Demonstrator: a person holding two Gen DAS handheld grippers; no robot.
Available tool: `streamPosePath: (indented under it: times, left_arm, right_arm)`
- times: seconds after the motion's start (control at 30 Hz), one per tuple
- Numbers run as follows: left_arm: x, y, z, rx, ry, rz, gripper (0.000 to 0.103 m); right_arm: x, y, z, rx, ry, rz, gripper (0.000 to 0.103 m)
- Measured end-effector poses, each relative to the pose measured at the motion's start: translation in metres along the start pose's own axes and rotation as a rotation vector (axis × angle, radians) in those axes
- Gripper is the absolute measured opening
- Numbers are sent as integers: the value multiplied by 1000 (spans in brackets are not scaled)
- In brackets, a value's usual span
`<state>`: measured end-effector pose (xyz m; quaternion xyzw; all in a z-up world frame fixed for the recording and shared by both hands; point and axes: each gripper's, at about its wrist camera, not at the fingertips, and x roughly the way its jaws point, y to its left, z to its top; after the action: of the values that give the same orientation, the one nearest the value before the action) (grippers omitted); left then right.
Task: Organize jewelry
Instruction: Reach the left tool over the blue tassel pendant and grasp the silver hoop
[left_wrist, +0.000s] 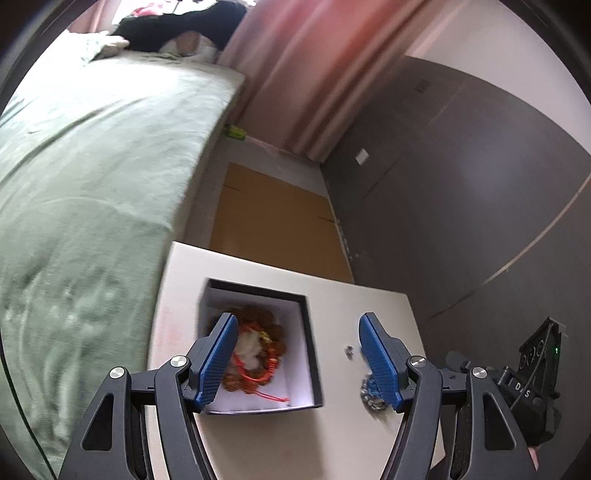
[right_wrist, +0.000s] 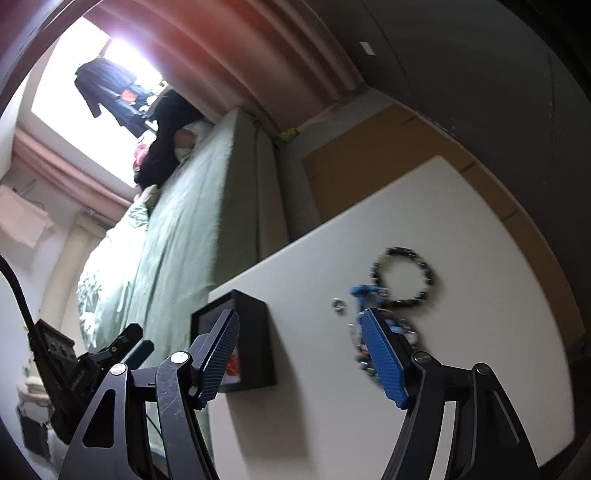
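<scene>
Black gripper arms, ribbed blue fingers, silver pivot screws

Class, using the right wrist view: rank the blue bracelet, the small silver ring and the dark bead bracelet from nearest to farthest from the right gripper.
1. Blue bracelet, partly behind the right gripper's right finger.
2. Small silver ring, just beyond, on the table.
3. Dark bead bracelet, farthest back, to the right.

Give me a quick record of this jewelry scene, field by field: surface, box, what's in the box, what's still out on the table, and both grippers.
surface: white table beside a bed
box: black box, white inside, open
in box: brown bead bracelet with red cord
still out: dark bead bracelet, blue-and-bead piece, small silver ring
left gripper: open, empty
right gripper: open, empty
</scene>
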<state>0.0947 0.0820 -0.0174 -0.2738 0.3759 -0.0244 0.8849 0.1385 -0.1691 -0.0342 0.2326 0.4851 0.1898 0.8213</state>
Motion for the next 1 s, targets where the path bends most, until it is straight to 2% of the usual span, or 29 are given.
streamPosePath:
  times: [0.23,0.43,0.57,0.67,0.87,1.0]
  left_arm:
    - [24,-40,-16,79,46,-35,69]
    - [49,-73,-31,147,102,-24,69]
    - [76,-95,-47,207,166,23,69]
    - [92,-107,-56,215,204,40,69]
    - [121,-127,-66,209,252,82,69]
    - [145,-141,-76,246,296,149,69]
  right_arm:
    - [-12,-28,2,46,12,-31,69]
    - [-23,-55,7,97,24,-48,69]
    - [-30,-72,13,117,41,-57,69]
    - [-32,-85,14,133,69,-69,69]
    - [-46,-103,18,139,50,-94,69]
    - [-50,-121,20,167,59,-106,69]
